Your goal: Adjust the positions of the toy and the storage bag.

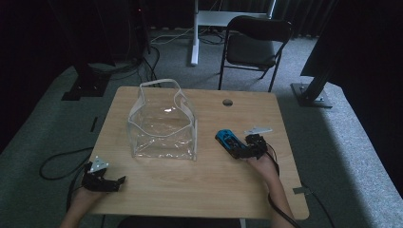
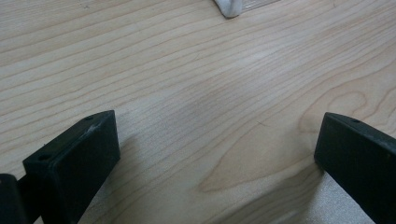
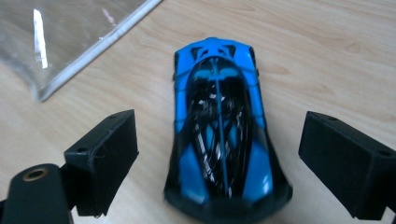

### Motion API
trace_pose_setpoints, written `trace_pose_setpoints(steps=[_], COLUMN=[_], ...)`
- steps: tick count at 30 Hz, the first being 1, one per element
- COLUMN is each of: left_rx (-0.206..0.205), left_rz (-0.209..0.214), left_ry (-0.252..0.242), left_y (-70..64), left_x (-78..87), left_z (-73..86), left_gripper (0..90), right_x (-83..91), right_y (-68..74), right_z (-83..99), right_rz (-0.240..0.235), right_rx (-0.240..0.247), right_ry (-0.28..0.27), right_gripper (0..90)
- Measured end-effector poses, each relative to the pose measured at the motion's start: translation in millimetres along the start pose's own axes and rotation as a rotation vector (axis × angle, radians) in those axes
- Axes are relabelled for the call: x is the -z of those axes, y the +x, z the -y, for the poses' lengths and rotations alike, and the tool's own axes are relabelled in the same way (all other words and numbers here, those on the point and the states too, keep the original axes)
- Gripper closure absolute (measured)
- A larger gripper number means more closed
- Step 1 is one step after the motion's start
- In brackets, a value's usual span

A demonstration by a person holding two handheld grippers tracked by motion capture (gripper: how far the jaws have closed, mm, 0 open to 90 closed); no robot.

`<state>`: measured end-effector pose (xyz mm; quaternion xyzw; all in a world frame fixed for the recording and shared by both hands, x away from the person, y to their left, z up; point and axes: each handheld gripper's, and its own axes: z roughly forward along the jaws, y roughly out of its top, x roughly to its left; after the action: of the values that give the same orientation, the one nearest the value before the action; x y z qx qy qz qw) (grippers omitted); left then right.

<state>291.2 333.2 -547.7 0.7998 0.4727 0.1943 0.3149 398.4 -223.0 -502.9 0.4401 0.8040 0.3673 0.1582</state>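
A blue toy car (image 3: 219, 135) with a black, glossy cabin and dark trim sits on its wheels on the wooden tabletop — nose pointing away in the right gripper view. It lies just right of the clear plastic bag (image 1: 163, 124) — near, not touching.

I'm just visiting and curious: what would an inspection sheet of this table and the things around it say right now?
Surface: wooden table, with a round hole near the far edge.
Job's things: blue toy car lying flat; clear plastic bag standing open.
Clutter: nothing seen.
Grippers: right gripper open, jaws either side of the car; left gripper open over bare wood.
Cables: one from each gripper; more on the floor behind.
Surroundings: folding chair, grey carpet, dark stands.
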Motion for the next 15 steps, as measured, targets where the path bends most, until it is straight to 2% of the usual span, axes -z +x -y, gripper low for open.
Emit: trace_pose_setpoints(steps=[4, 10, 13, 15], left_rx=[-0.001, -0.002, -0.002, -0.002], left_rz=[0.001, 0.002, 0.002, 0.002], left_ry=[0.0, 0.0, 0.0, 0.0], left_y=[0.1, 0.2, 0.2, 0.2], left_x=[0.0, 0.1, 0.1, 0.1], left_z=[0.0, 0.1, 0.1, 0.1], left_gripper=[0.5, 0.5, 0.5, 0.5], right_x=[-14.0, -36.7, -41.9, -46.1], right_y=[-2.9, -7.3, -8.1, -7.3], right_z=[-8.4, -14.3, -16.5, -19.1], right_rz=[-0.017, -0.01, -0.021, -0.006], right_rx=[0.001, 0.008, 0.007, 0.018], right_ry=[0.024, 0.078, 0.093, 0.106], right_gripper=[11.0, 11.4, 11.4, 12.9])
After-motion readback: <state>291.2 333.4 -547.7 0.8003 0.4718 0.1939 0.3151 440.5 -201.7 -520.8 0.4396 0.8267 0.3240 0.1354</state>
